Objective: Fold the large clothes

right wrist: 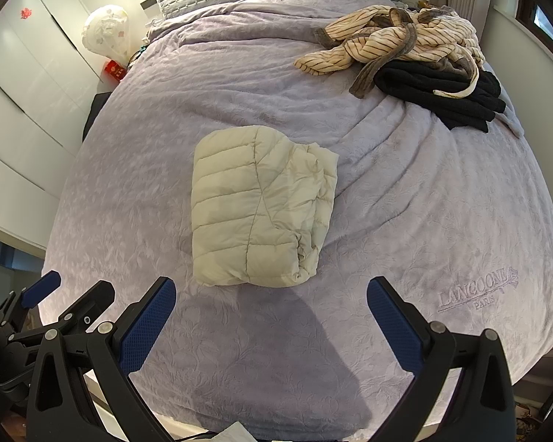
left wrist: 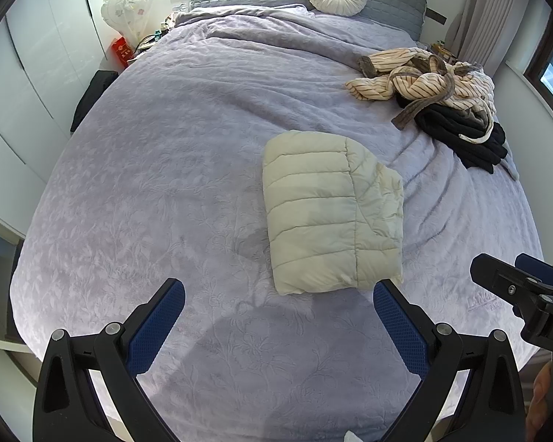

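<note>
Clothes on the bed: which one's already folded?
The cream puffer jacket, a neat rectangle mid-bed. The striped robe and black garment lie heaped at the far right.

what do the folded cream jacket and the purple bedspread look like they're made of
Folded cream jacket: likely thin nylon or polyester shell with padded filling, judging by its puffy stitched channels and slight sheen. Purple bedspread: seemingly plush fleece or velvet, matte and fuzzy, with an embossed floral pattern.
</note>
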`<state>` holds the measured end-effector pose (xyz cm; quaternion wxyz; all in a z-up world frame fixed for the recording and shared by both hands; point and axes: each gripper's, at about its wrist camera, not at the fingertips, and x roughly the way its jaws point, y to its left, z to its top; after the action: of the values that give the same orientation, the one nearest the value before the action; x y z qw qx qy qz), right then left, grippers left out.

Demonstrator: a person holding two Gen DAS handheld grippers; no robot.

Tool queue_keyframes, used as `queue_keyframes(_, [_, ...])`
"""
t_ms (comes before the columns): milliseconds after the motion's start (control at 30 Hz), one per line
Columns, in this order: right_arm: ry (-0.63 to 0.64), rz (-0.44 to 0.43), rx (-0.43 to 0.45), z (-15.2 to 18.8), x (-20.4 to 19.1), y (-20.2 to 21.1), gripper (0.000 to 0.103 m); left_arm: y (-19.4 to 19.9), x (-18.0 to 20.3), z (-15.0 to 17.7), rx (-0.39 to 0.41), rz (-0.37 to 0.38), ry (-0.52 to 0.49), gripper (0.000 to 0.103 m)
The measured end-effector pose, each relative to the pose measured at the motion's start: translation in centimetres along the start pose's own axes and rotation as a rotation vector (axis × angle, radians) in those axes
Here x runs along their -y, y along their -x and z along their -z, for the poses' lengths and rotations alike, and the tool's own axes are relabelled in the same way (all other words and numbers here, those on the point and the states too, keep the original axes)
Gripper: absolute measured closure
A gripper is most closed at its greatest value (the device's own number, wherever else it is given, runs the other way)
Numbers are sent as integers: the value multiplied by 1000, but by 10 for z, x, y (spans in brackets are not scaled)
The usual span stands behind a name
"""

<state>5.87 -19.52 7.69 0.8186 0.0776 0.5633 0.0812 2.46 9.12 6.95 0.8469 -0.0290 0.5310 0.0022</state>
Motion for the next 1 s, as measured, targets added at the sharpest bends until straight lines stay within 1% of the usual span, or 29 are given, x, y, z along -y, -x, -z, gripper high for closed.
queue_keyframes(1000, [3,0,-1,-1,1,1,0,0,0,0,0,-3,0,1])
